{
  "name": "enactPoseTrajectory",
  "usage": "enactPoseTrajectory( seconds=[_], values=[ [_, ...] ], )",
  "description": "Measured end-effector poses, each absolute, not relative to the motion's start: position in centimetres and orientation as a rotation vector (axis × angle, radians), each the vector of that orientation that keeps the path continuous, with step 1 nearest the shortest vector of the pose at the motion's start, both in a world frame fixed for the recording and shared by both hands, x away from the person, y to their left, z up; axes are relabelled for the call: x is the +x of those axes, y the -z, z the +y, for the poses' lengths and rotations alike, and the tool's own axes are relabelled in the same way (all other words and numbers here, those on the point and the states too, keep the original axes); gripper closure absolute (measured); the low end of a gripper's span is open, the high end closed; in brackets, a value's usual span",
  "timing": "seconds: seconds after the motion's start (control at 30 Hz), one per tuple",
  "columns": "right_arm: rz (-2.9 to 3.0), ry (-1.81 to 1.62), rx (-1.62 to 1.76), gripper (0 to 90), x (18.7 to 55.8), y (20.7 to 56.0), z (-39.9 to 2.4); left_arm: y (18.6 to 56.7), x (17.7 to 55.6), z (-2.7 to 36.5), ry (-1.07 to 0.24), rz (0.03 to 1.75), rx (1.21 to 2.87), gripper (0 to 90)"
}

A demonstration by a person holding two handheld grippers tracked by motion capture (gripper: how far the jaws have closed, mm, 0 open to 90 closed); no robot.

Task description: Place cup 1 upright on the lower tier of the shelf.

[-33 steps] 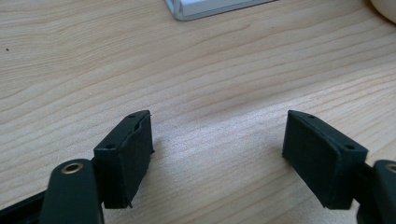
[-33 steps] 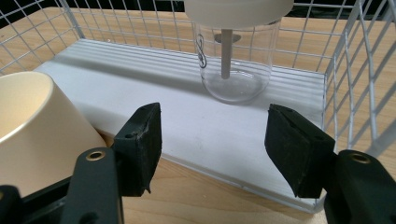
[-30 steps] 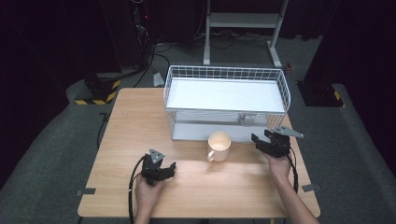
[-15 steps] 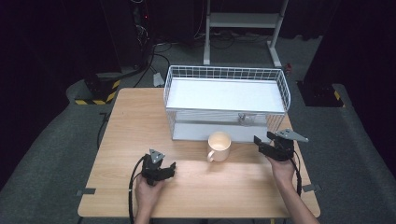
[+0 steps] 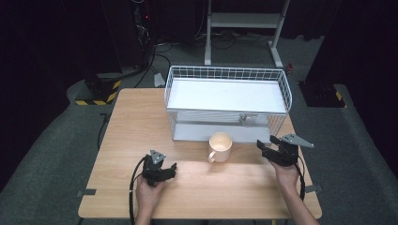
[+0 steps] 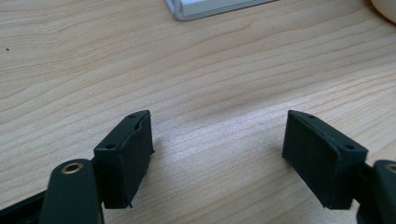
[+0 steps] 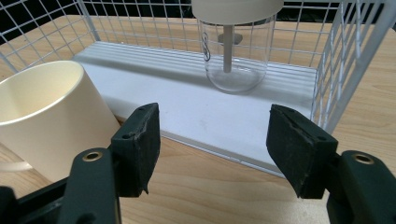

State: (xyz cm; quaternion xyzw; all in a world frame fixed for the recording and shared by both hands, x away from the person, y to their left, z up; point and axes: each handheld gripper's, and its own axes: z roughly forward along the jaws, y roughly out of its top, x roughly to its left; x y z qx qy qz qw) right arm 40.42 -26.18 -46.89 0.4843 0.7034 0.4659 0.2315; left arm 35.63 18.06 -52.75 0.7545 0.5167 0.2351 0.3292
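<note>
My right gripper (image 7: 212,140), jaws apart and empty, could knock the mug (image 7: 51,116) at ten o'clock; left gripper (image 6: 217,158) idles open.

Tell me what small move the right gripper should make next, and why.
Probably swing the right gripper toward the cream mug so its open jaws straddle the mug's wall. In the right gripper view the mug sits off to one side with nothing between the jaws; the left gripper rests farther off.

Cream mug (image 5: 220,145); white wire rack (image 5: 226,100); light wood-grain table (image 5: 131,126).
</note>
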Motion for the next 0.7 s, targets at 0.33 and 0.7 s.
enactPoseTrajectory(
  seconds=[0.33,0.7],
  values=[
    [1.926,-1.289,1.332,34.6,39.5,47.1,-26.7,52.7,35.6,18.1,-0.616,1.352,1.974,24.4],
    [1.931,-1.298,1.327,34.1,38.5,47.5,-27.1,52.7,35.6,18.1,-0.615,1.352,1.974,24.4]
  ],
)
